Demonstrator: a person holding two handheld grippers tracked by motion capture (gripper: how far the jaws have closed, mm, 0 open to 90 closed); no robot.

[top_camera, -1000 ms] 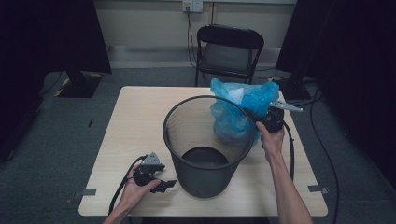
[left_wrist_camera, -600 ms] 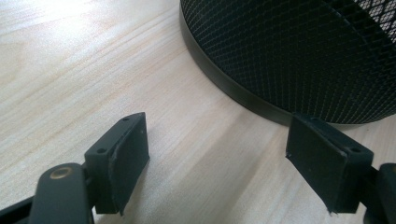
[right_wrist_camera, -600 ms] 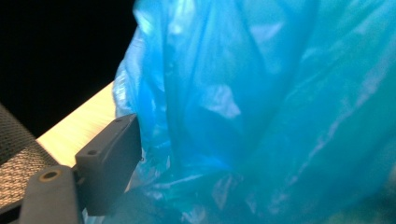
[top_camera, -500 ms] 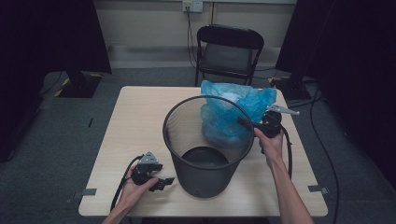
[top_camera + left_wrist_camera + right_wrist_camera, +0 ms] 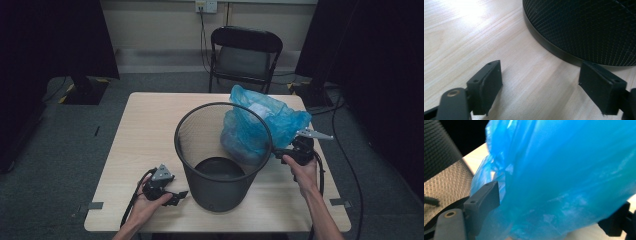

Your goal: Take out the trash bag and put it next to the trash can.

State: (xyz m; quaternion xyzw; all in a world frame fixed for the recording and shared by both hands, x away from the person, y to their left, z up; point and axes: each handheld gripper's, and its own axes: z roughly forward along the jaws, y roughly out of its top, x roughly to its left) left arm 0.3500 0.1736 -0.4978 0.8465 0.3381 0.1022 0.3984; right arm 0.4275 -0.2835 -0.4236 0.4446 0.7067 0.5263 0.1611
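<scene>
Lowered since the earlier frame, the blue bag (image 5: 262,127) now rests on the bench (image 5: 135,140) behind the mesh bin (image 5: 222,157); our right gripper (image 5: 554,220), jaws spread, straddles it, presumably for regrasping. Our left gripper (image 5: 546,92) idles, jaws spread.

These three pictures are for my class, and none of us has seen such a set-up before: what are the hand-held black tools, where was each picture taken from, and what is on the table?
A person sits at a wooden table holding a two-jaw gripper in each hand. The high view looks down from above the person; each of the other two comes from a camera riding on one gripper, looking along its black jaws.

On the table stand a black mesh wastebasket and, beside it, a crumpled blue plastic bag.

The left gripper rests low near the wastebasket's base, jaws wide apart, holding nothing. The right gripper is at the bag; its own view shows blue plastic between its spread jaws, not yet pinched. A folding chair stands behind the table.
</scene>
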